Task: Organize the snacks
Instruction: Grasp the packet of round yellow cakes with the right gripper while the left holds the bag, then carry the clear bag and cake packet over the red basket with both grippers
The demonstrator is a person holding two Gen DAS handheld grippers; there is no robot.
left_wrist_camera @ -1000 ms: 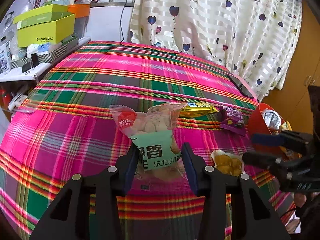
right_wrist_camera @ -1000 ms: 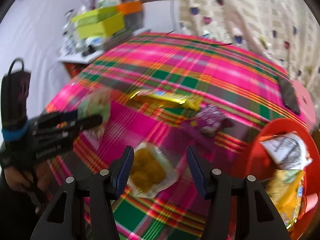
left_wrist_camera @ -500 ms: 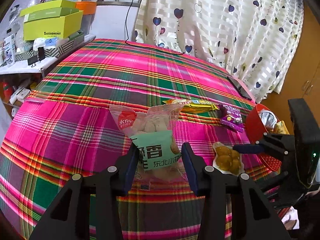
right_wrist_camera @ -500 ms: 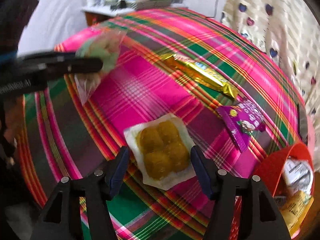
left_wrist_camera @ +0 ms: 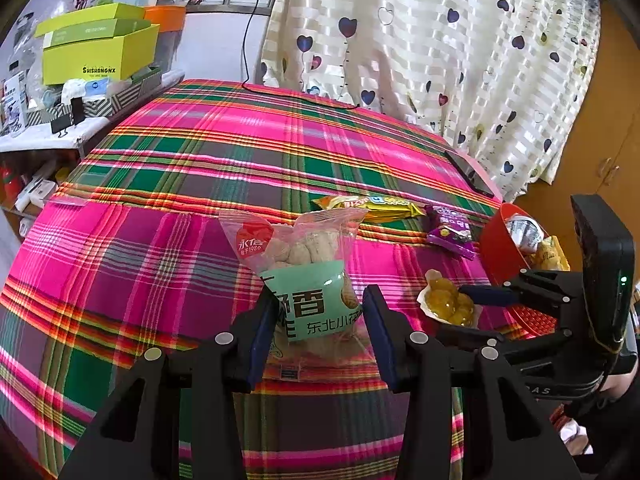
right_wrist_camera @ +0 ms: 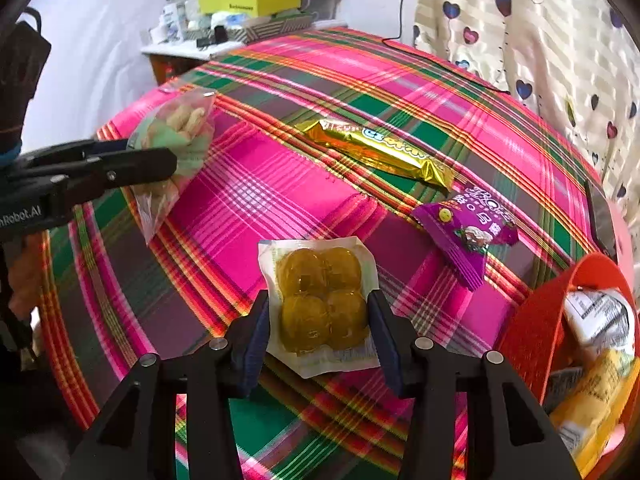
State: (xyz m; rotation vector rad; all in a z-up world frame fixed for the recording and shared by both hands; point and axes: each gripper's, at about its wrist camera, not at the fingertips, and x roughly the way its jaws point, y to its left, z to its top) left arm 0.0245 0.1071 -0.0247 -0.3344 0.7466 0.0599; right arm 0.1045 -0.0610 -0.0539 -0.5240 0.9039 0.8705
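Your right gripper [right_wrist_camera: 318, 330] is closing around the flat clear pouch of four yellow sweets [right_wrist_camera: 320, 304] on the plaid cloth [right_wrist_camera: 256, 200]; its slick edges may slip out, while your left gripper [left_wrist_camera: 318, 322] clamps the clear peanut bag [left_wrist_camera: 308, 276].

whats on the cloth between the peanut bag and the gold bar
Nothing: in the right wrist view only bare plaid cloth lies between the peanut bag and the gold bar.
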